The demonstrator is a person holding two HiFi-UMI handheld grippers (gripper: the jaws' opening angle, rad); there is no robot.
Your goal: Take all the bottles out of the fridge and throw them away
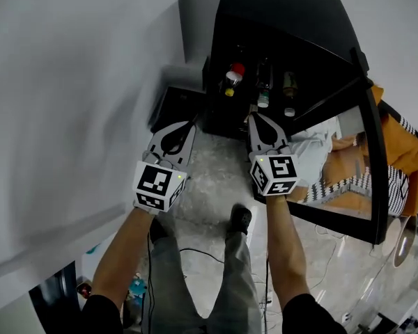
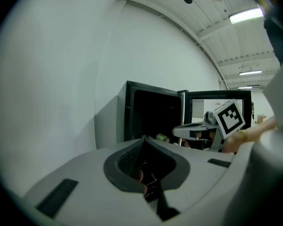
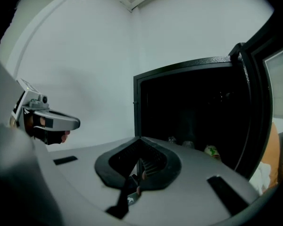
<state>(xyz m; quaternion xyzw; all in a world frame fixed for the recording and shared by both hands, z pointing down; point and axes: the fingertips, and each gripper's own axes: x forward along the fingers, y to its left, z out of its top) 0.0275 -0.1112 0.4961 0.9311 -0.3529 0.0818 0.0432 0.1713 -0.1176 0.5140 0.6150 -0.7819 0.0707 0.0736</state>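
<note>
Fingers of the right gripper were closed tip to tip with nothing between them. Fingers of the left gripper likewise met at their tips and held nothing. Closed, empty fingers suited an approach only; either pair would have to be opened before a grasp.

Both grippers were held side by side, near level, and pointed into the fridge, just short of its opening. The right gripper lay directly in line with the bottles; the left pointed at the fridge's left edge, near the wall.

All bottles in view stood upright inside the fridge, close together:
- a red-capped bottle at the left;
- a pale-capped one in the middle;
- a brown bottle at the right, with a further white cap in front of it.

More could not be ruled out, since the interior was dark.

The door stood swung wide to the right, which left the opening free for both grippers. No bottle was out, so the task was judged to be at its first reach. No bin showed in any view. A cable lay on the floor by the person's feet, a likely trip point.
</note>
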